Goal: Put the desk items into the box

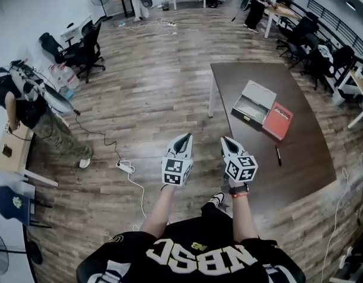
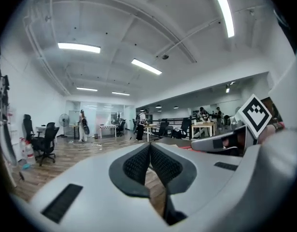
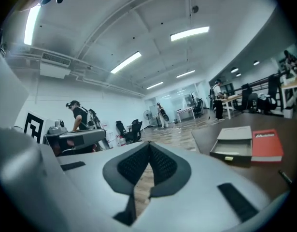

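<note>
A dark brown table [image 1: 299, 170] stands to my right. On it lies an open grey box [image 1: 254, 104] with a red flat item [image 1: 278, 120] beside it, and a black pen [image 1: 278, 155] nearer the front edge. My left gripper [image 1: 182, 135] and right gripper [image 1: 225, 140] hang side by side over the wooden floor, left of the table, both shut and empty. The right gripper view shows its shut jaws [image 3: 149, 145], the box [image 3: 233, 141], the red item [image 3: 266, 145] and the pen [image 3: 285, 176]. The left gripper view shows shut jaws [image 2: 149, 146] with nothing between them.
A person [image 1: 28, 108] stands by a small desk at the far left. Black office chairs [image 1: 81, 52] are at the back left. A power strip with its cable [image 1: 125, 167] lies on the floor near my feet. More desks and chairs [image 1: 311, 46] fill the back right.
</note>
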{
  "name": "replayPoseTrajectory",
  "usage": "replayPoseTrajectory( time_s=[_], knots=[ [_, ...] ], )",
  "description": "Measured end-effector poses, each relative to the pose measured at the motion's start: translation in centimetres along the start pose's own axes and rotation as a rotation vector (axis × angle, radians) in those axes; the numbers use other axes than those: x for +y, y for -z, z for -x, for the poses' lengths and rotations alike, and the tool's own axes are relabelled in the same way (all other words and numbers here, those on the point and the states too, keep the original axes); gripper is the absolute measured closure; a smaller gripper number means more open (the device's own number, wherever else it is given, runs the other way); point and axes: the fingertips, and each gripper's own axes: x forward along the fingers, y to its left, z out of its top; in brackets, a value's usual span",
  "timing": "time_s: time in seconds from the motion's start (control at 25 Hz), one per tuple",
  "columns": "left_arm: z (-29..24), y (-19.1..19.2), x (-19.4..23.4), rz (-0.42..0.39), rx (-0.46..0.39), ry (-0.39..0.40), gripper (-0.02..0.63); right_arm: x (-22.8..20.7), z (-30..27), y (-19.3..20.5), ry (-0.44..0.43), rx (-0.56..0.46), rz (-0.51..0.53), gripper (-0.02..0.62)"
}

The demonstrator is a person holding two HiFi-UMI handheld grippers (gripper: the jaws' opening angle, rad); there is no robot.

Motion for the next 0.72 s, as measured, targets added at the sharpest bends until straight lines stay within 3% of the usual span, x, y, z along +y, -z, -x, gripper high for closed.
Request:
replayPoseTrajectory(
  time_s=[0.16,0.32,0.56,0.72],
  knots=[
    [-9.9,-2.6,-5.2,-0.025,-0.001,0.132,0.59,-8.5,0.7,-4.9,0.099,-0.07,-0.025,0.588],
    [-18.0,-2.7,-11.2,-0.027,0.028,0.278,0.59,-16.3,2.7,-7.3,0.215,-0.105,-0.05,0.588],
    [-25.8,-0.5,-23.4,-0.053,0.087,0.543,0.591,-27.0,9.6,-5.6,0.438,-0.136,-0.159,0.588],
    [-28.9,1.4,-30.1,-0.07,0.13,0.713,0.589,-31.8,13.8,-4.2,0.574,-0.158,-0.225,0.588]
  ],
)
